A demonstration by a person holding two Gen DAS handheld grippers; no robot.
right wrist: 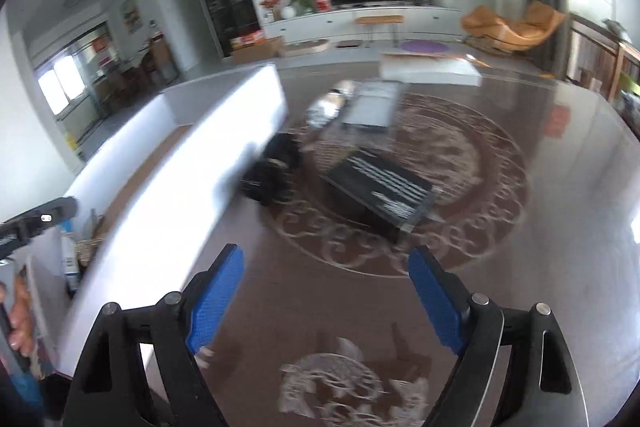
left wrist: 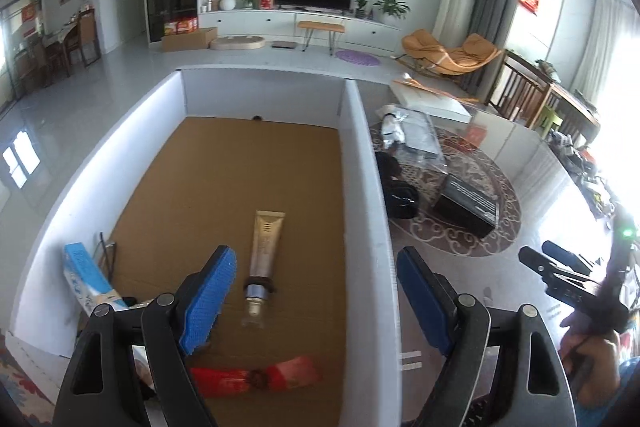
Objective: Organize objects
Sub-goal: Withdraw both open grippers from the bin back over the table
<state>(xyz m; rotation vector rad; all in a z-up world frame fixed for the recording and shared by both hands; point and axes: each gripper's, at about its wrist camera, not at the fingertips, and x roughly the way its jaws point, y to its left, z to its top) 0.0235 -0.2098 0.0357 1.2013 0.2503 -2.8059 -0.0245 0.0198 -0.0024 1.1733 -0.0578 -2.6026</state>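
1. Objects to organize sit partly in the white box (left wrist: 360, 163), partly out on the table (right wrist: 540, 155).
2. Left claw (left wrist: 316, 291) wide open, holds nothing, hovers over the box's right wall; blue pads (left wrist: 212, 299) bare.
3. Nearest, below the left claw: red packet (left wrist: 256, 379) flat on the brown box floor.
4. Just ahead, between the left claw's fingers: gold tube (left wrist: 264, 259), cap end toward the claw.
5. Left of the left claw: blue-white carton (left wrist: 86, 279) leaning at the box's left wall.
6. Right claw (right wrist: 326, 297) wide open, empty, over the table; view blurred.
7. Ahead of the right claw: black box (right wrist: 380, 195) on the table; black bundle (right wrist: 276, 171) to its left, against the white box wall.
8. Farther ahead: clear case (right wrist: 372, 103) and silver pouch (right wrist: 332, 103), just beside each other.
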